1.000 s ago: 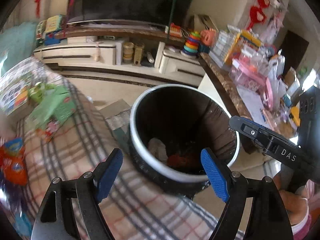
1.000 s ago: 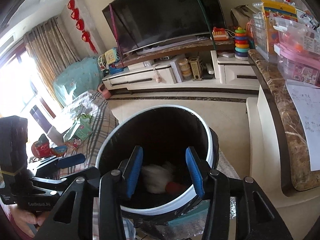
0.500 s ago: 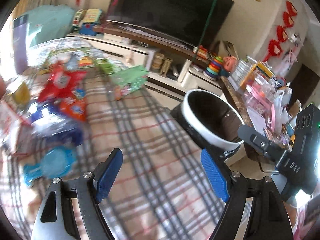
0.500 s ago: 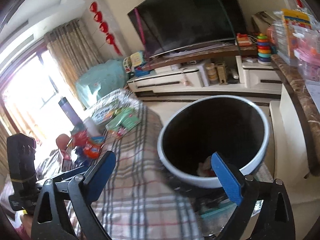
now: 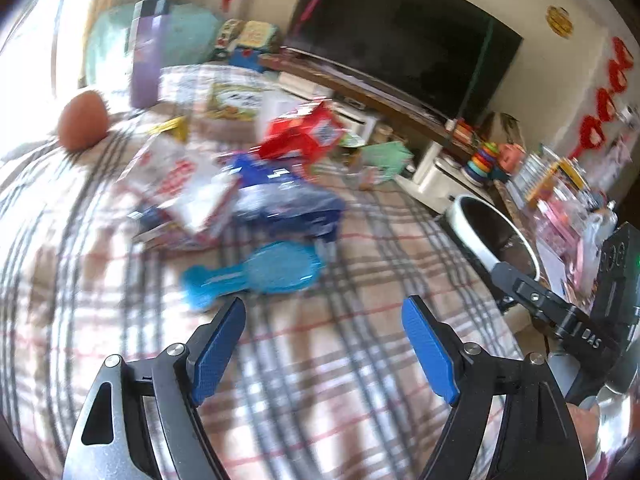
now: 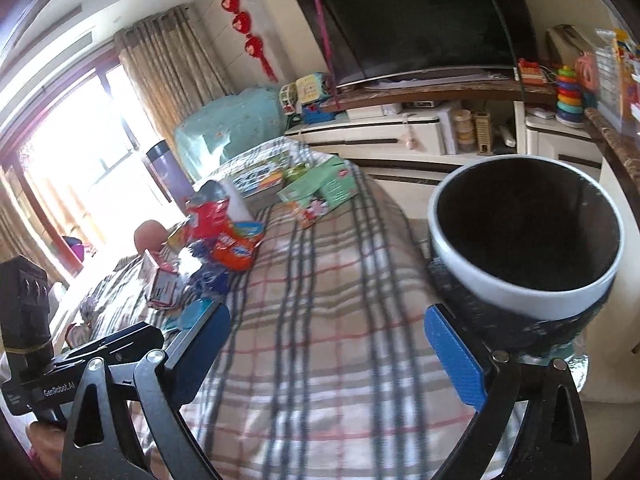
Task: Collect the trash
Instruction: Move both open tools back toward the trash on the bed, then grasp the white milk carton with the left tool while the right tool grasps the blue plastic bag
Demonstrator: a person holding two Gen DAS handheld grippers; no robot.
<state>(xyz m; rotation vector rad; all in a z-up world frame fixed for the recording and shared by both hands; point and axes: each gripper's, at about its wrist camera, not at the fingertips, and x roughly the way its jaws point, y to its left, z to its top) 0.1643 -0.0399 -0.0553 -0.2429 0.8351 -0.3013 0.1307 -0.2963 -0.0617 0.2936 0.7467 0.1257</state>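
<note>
A heap of wrappers lies on the plaid cloth (image 5: 320, 360): a red packet (image 5: 304, 132), a blue bag (image 5: 280, 200) and a white-and-red wrapper (image 5: 188, 184), all blurred. A turquoise hand brush (image 5: 272, 272) lies nearest. My left gripper (image 5: 322, 308) hangs open and empty just short of the brush. The black bin with a white rim (image 6: 520, 296) stands off the cloth's right edge. My right gripper (image 6: 326, 314) is open wide and empty over the cloth, its right finger close to the bin. Red and orange packets (image 6: 228, 236) lie to its far left.
A green box (image 6: 320, 192) and a picture book sit at the cloth's far end. A brown ball (image 5: 82, 120) and a purple bottle (image 5: 146, 64) stand at the left. A marble counter (image 5: 560, 184) crowded with toys runs behind the bin. TV and low cabinet lie beyond.
Both grippers swung left, from over the bin to over the plaid cloth. The right jaws widened from narrow to wide. The wrapper heap came into the left view.
</note>
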